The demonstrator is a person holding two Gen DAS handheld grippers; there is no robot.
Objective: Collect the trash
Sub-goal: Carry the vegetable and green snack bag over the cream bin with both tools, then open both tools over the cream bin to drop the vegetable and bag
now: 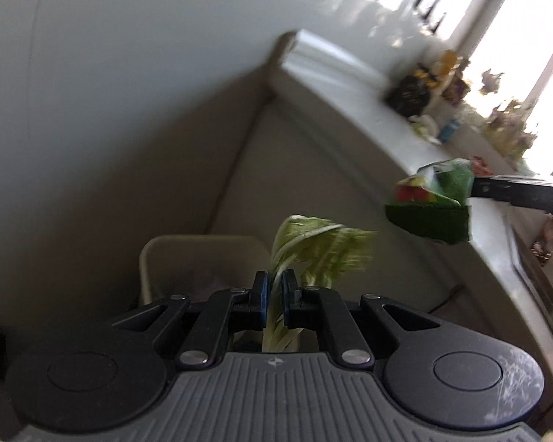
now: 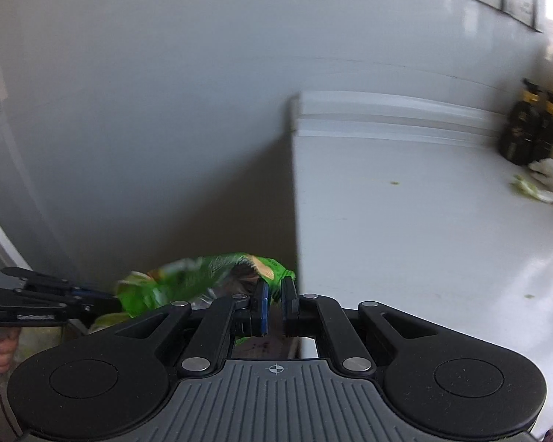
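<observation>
Lettering on green snack bag (image 2: 202, 280) blurred, perhaps unreadable.

A pale green cabbage leaf (image 1: 313, 246), white-ribbed and blurred, is pinched at its stalk and stands upright above a beige bin (image 1: 202, 261). A crumpled bright green snack bag (image 2: 202, 280), printed with chips, is pinched at one edge and hangs beyond the table's end. More pale leaf scraps (image 2: 538, 184) lie flat on the white table (image 2: 405, 221), near its far side.
</observation>
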